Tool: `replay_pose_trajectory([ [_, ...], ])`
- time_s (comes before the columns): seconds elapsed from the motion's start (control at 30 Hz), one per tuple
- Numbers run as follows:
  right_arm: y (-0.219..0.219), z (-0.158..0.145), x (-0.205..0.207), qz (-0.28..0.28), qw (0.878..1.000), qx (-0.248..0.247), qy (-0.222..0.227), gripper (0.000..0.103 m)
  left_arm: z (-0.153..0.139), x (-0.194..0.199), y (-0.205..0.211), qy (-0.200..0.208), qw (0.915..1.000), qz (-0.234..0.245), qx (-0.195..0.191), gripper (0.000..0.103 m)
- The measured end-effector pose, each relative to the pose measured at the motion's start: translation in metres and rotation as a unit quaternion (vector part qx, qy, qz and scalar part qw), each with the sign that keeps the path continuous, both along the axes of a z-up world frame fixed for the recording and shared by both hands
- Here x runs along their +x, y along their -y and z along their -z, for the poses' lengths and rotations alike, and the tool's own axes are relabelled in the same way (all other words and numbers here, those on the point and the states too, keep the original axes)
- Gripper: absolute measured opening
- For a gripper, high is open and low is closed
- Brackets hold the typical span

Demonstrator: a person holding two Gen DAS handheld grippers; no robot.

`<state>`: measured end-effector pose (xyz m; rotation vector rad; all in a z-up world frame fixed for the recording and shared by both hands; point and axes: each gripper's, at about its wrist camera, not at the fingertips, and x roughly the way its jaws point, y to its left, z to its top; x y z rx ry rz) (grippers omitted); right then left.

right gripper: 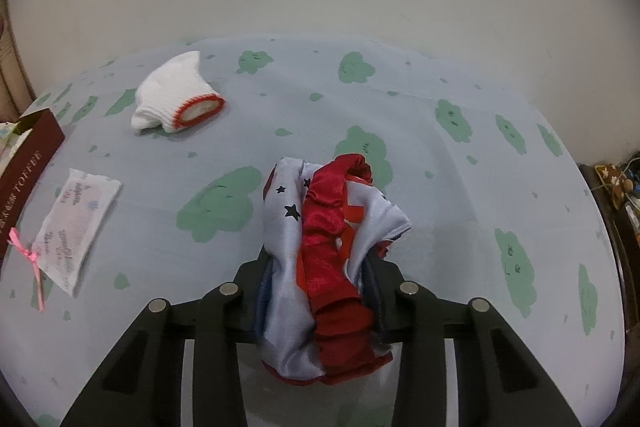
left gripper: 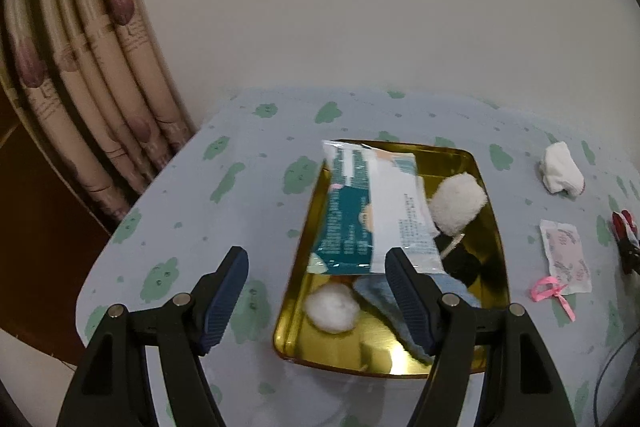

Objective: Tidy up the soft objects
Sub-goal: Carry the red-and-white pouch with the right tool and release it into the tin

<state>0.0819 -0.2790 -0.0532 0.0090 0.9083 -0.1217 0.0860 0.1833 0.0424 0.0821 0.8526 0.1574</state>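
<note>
right claw clamped on the satin bundle, left claw wide over the tin

over on the right wrist view, the right gripper [right gripper: 320, 267] has its jaws pinched in on a crumpled satin cloth [right gripper: 324, 251], silver-grey with black stars and a red band, and the fabric bulges up and out between the fingers. it sits over the light blue tablecloth [right gripper: 440, 187] with its green blobs. far and to the left of it lies a rolled white sock [right gripper: 176, 103] with a red-trimmed cuff, well apart. nearer on the left, a small printed sachet [right gripper: 76, 223] lies flat with a pink ribbon [right gripper: 30, 259] just beside it, and a dark red box edge [right gripper: 28, 163] shows at the left border.

now the left wrist view: the left gripper [left gripper: 316, 301] hangs with jaws spread wide, nothing between them, just over the near left end of the gold tray [left gripper: 492, 227]. in that tray a teal and white wipes packet [left gripper: 368, 211] leans from the far left rim, a fluffy cream pom-pom [left gripper: 458, 203] sits to its right, something black [left gripper: 460, 263] lies below that, a white cotton ball [left gripper: 332, 307] rests at the near end, and a blue cloth [left gripper: 376, 291] lies beside it, partly hidden by the right finger. the sock [left gripper: 560, 169] and sachet [left gripper: 564, 259] lie right of the tray. patterned curtains [left gripper: 80, 87] hang at far left.
</note>
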Motion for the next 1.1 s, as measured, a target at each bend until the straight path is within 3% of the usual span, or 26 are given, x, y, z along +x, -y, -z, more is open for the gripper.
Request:
replay_pose_trajectory([
  [0.37, -0.053, -0.031, -0.002, -0.051, 0.998, 0.012, 0.020, 0.034, 0.005, -0.015, -0.009, 0.021, 0.9997, -0.015, 0.001, 0.073],
  [0.57, -0.116, -0.054, 0.005, -0.120, 0.992, 0.021, 0.035, 0.034, 0.006, -0.018, -0.018, 0.031, 0.9991, -0.029, 0.009, 0.073],
  [0.8, -0.211, -0.066, 0.021, -0.215, 0.975, 0.042, 0.031, 0.034, 0.008, -0.020, -0.033, 0.042, 0.9977, -0.054, 0.006, 0.073],
  [1.1, -0.305, -0.071, 0.044, -0.269, 0.961, 0.062, 0.029, 0.034, 0.011, -0.017, -0.050, 0.039, 0.9962, -0.077, -0.005, 0.073],
])
